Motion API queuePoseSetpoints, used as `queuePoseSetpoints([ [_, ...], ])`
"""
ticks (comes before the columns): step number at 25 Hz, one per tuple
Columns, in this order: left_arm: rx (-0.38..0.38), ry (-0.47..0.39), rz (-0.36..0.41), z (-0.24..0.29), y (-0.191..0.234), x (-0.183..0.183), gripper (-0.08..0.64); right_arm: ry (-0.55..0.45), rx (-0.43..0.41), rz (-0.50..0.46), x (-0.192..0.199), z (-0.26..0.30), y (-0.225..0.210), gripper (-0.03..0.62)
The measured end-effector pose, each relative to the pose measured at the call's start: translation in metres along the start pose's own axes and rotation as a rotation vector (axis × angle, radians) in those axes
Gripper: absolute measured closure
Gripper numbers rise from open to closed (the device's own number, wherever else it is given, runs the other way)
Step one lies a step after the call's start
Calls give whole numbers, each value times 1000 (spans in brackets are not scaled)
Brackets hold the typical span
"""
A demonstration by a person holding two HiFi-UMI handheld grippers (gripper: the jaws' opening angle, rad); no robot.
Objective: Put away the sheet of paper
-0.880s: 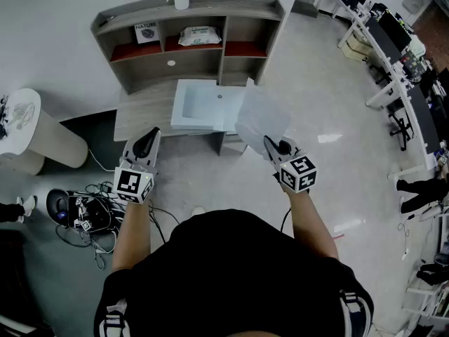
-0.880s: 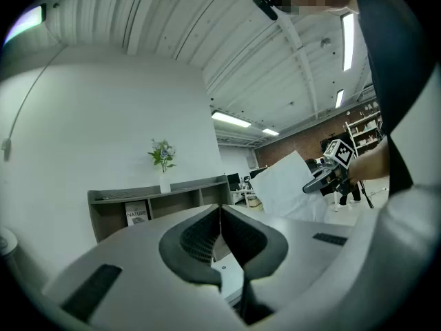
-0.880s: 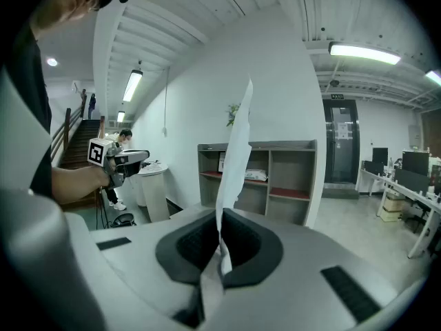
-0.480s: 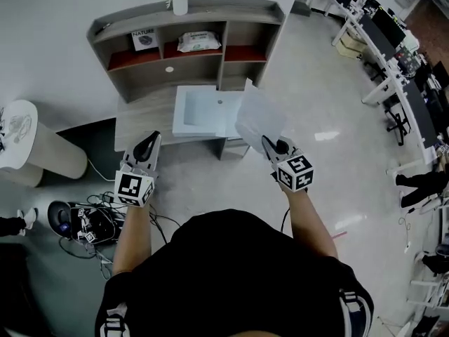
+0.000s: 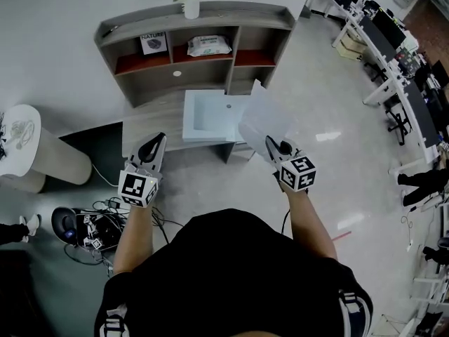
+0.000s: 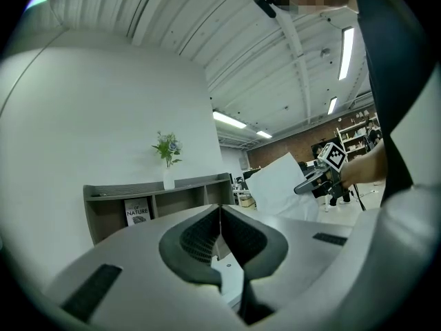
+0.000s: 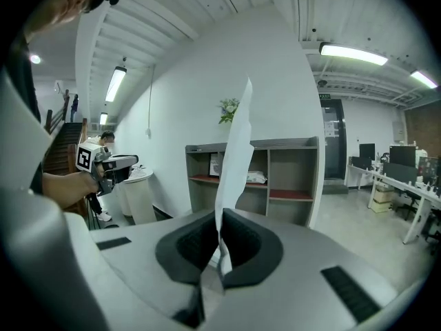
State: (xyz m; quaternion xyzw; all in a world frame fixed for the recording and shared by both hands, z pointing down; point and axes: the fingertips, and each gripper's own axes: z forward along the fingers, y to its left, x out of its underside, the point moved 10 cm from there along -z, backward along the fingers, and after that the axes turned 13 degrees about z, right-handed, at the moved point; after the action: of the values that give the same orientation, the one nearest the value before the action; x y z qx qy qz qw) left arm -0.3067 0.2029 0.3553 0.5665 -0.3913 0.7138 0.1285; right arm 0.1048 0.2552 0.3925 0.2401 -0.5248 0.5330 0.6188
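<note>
right gripper (image 5: 270, 142), seen from my head, is clamped on the lower corner of a thin white sheet of paper (image 5: 263, 118). the sheet stands up from the jaws over the right end of the grey wooden desk (image 5: 151, 121). i judge i hold it by one corner so the free end can go first into what looks like an open pale blue drawer (image 5: 207, 114) just beside it. my left gripper (image 5: 158, 140) hangs before the desk, touching nothing.

in the left gripper view the jaws are pressed together with nothing between them. it has no part to play yet, so it points level at the shelf unit (image 6: 155, 195).

in the right gripper view the pads bite the sheet's bottom edge. the paper (image 7: 234, 157) rises edge-on, bowing a little, since one corner grip cannot stiffen it.
</note>
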Motion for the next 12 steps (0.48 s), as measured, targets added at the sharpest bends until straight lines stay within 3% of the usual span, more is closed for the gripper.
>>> queuePoseSetpoints([
  [12,46,-6,-17,1,13,16,538,25,12,27,2,22,13,577],
])
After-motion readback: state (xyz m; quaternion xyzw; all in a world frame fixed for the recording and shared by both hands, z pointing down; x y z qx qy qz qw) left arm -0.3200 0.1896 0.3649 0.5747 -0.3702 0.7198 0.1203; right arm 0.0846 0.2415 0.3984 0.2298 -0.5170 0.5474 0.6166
